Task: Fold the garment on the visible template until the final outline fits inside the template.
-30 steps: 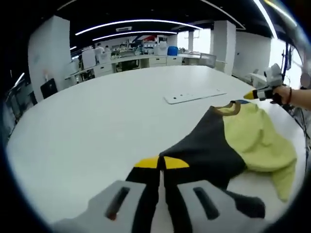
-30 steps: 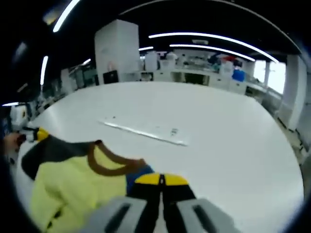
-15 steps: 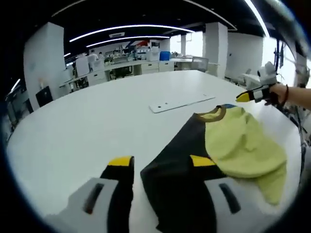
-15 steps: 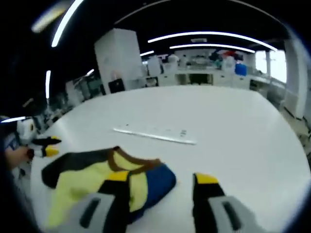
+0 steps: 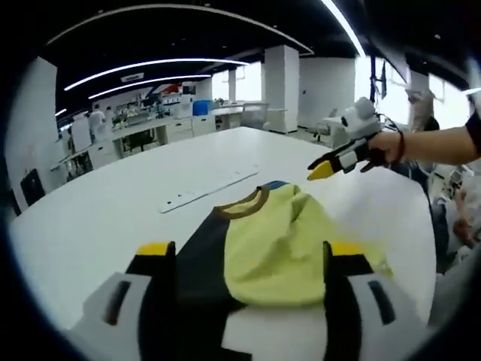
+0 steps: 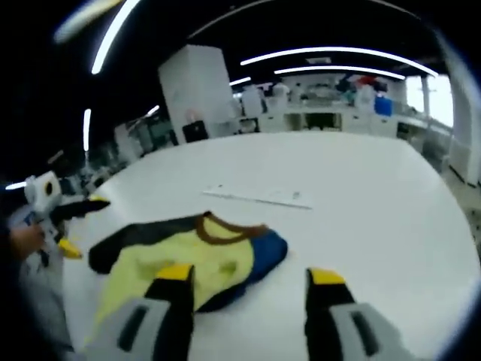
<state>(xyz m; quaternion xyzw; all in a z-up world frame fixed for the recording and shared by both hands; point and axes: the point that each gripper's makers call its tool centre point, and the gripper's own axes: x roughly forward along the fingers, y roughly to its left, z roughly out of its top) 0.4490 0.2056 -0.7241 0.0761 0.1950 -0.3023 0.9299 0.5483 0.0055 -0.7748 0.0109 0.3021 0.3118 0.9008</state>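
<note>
White and wide, your bench point(image 5: 90, 218) carries the garment point(image 5: 278, 241), lying crumpled with its yellow side up just beyond both claws. Your left claw point(image 5: 244, 252) hovers low over it, jaws spread and empty. Your right claw point(image 6: 244, 280) is likewise released; your right hand point(image 5: 387, 147) holds it raised beyond the collar. No legible writing.

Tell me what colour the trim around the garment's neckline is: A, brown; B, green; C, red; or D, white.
A: the garment has a brown band around its neck opening, between the yellow fabric and the dark panel, seen in both gripper views.
</note>
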